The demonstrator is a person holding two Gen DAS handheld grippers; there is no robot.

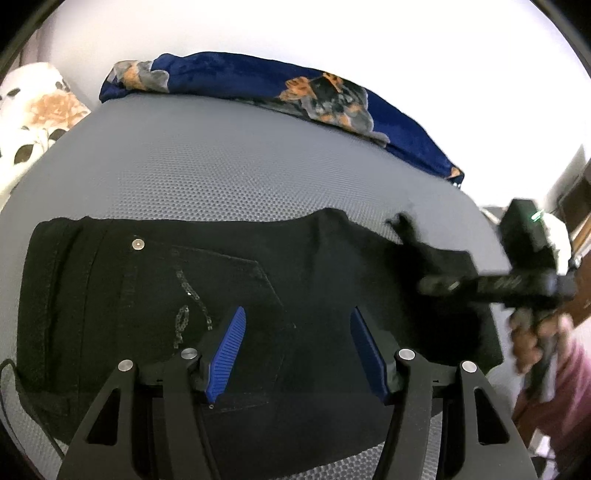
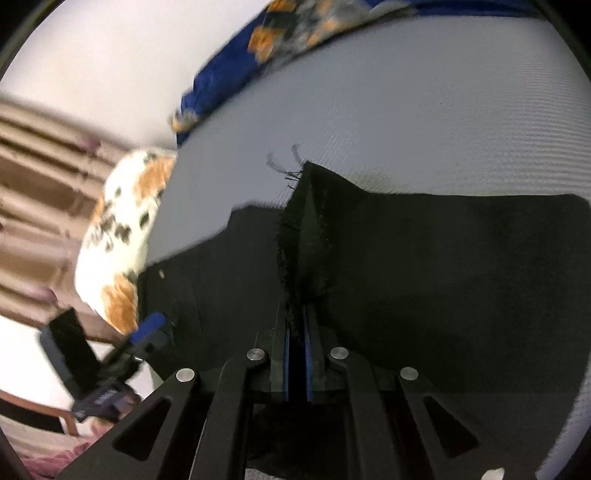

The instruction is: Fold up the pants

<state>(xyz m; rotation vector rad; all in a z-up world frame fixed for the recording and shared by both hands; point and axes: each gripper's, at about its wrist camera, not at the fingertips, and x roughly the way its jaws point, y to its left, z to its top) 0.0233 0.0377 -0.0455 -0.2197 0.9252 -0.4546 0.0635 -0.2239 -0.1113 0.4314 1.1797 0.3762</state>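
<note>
Both grippers are over the black pants point(image 1: 229, 295), which lie spread on a grey mesh-textured mattress point(image 1: 221, 162). In the left wrist view the left gripper point(image 1: 297, 354) hovers above the garment with its blue ribbed pads point(image 1: 229, 347) well apart and nothing between them; beneath it lie the seat and a back pocket with dark sequin trim, and a metal rivet point(image 1: 137, 243) shows near the waistband, which lies toward the mattress's left edge. The right gripper point(image 2: 297, 325) has its jaws pressed together on a frayed hem edge of the pants point(image 2: 443, 266), and a fold of black cloth stands up out of the pinch, with loose threads at its top. In the left wrist view that same gripper appears blurred at the right side of the pants, with a hand point(image 1: 532, 343) and a pink sleeve point(image 1: 565, 380) behind it. From the right wrist view the left gripper shows small and blurred at the lower left, its blue pad above the pants' far end.

Along the mattress's far edge lies a rumpled dark blue blanket point(image 1: 240, 77) with orange and grey flowers. At the far left corner sits a white pillow point(image 1: 33, 118) with orange and dark floral print. Beyond the bed is a pale wall point(image 1: 295, 33).
</note>
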